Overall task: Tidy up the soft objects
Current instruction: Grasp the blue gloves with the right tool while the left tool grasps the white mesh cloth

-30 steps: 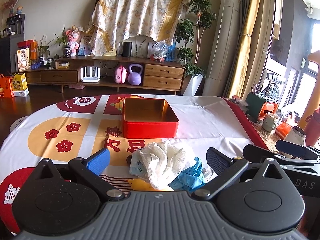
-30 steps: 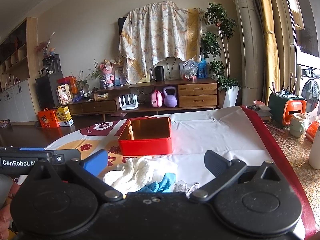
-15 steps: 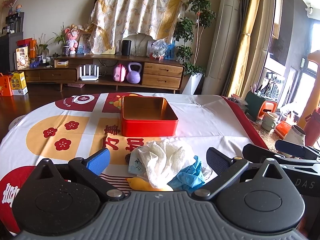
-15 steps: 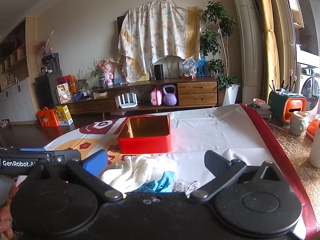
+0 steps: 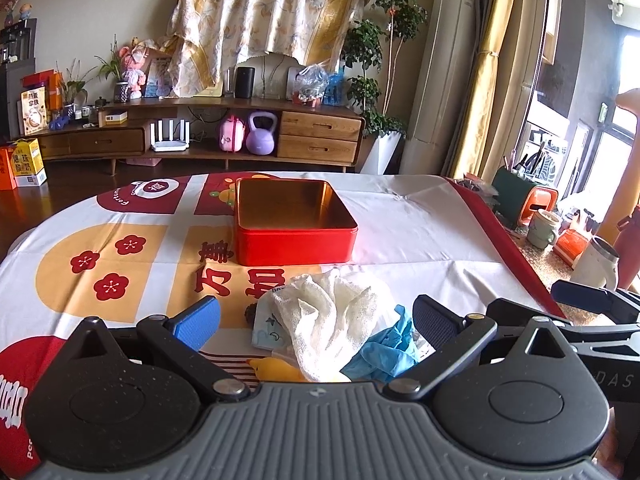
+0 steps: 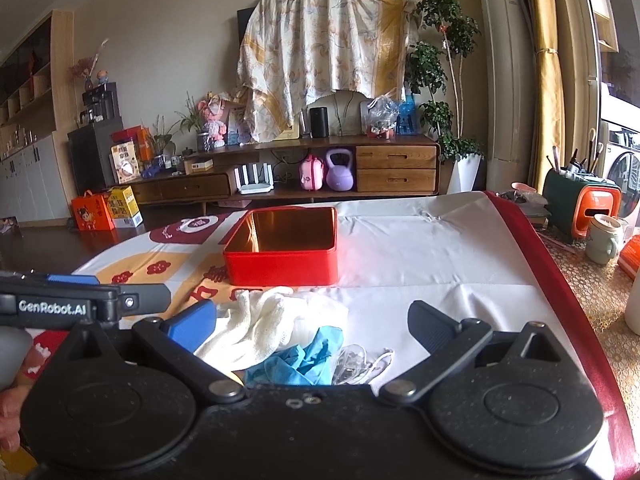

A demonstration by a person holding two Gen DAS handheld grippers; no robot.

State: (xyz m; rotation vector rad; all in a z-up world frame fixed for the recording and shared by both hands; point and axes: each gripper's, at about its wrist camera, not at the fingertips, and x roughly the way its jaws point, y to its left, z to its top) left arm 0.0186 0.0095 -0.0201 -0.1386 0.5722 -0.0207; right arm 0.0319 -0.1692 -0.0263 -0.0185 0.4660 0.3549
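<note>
a: start at the left gripper. what are its jaws doing?

b: they're spread wide, with nothing clamped between them. the blue pad and the dark pad sit either side of a heap of soft things without touching it.

a: what's in the heap?

b: a white knitted cloth is draped on top, right between the fingers. a blue glove lies just to the right of it, a small printed packet pokes out on the left, and something yellow shows at the near edge, mostly hidden by the gripper body.

a: and the right gripper?

b: same stance, jaws wide apart and holding nothing. the white knitted cloth lies toward its left finger, the blue glove is near the middle, and a bit of clear plastic rests just right of the glove.

a: further out?

b: straight ahead of both grippers, just beyond the heap, a red tin stands open with a gold inside; from the right wrist view the red tin sits slightly left of centre. nothing is in it that i can see.

a: what's it all on?

b: a tablecloth, white with red and orange prints. past the table's far edge there's a wooden sideboard against the wall, well away.
</note>
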